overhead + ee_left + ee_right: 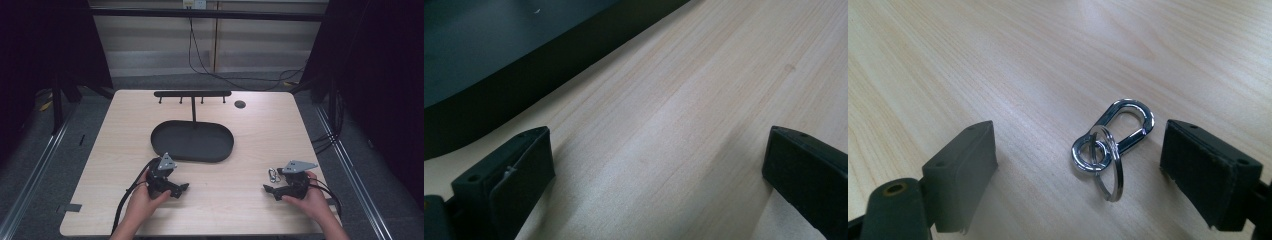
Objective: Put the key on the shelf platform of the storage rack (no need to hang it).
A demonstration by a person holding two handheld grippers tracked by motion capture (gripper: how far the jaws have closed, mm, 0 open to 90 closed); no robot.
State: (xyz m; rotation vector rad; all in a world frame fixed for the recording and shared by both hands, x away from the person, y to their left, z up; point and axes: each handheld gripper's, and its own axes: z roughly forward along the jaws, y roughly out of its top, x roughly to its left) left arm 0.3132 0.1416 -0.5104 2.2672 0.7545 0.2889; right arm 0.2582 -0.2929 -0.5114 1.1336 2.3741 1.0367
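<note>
The right gripper (1078, 165) sits wide open around the key clip (1112, 146) lying on the table (225, 200) before the stand (193, 95); next it must close squarely, while the left gripper (656, 165) waits open, empty.

Dim high view with dark edges; soft overhead glare on the table (998, 60), blurred near fingers (963, 175)
</note>
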